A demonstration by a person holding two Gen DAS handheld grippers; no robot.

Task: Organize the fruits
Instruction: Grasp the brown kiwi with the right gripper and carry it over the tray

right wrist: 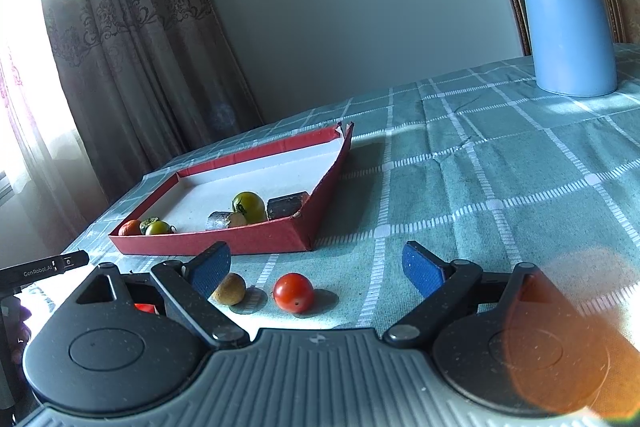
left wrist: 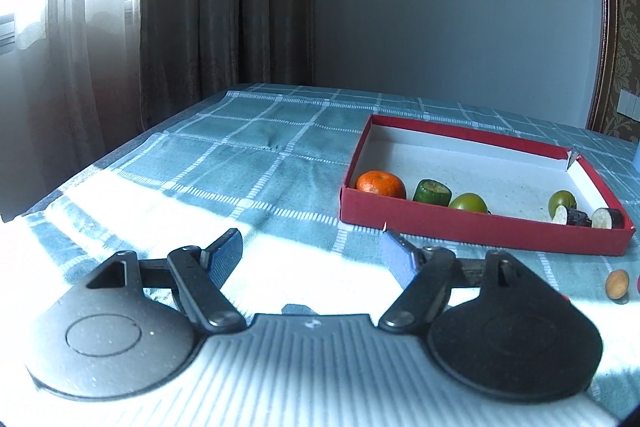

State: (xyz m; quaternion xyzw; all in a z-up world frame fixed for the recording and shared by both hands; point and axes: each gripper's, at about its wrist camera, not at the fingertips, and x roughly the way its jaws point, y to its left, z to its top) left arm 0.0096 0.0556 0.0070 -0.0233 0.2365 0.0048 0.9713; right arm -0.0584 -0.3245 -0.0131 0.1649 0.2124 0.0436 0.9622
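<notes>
Both tools are hovering wide open and holding nothing: the left tool [left wrist: 312,251] and the right tool [right wrist: 316,267]. A red tomato [right wrist: 293,292] and a small brown fruit [right wrist: 229,289] are lying on the checked tabletop [right wrist: 500,179] just ahead of the right tool. Farther off, the red tray [right wrist: 224,241] is holding an orange [left wrist: 380,183], green fruits and cut pieces.
</notes>
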